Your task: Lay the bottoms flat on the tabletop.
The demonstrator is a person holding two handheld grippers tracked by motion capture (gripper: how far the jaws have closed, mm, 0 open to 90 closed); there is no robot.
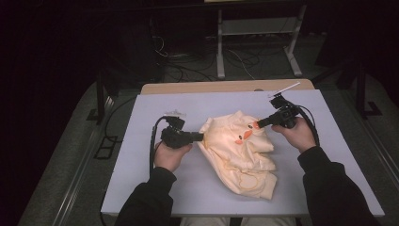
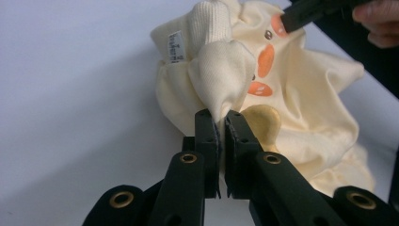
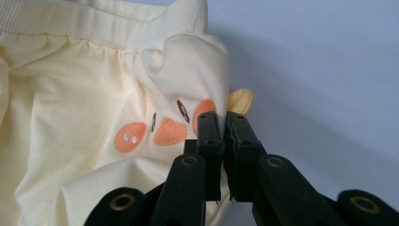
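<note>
One cream garment [image 1: 240, 150] is being pinched by two grippers: the left gripper [image 2: 221, 115] and the right gripper [image 3: 221, 117], jaws pressed on fabric.

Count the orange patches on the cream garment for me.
3 on the cream garment, seen from the right tool's camera: a round patch with two holes, a heart-like patch beside it, and a patch at the tool's tips. Folds may hide more.

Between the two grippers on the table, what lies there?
The cream garment with orange patches spans that stretch in the high view; the left gripper pinches its left edge, the right gripper its upper right.
</note>
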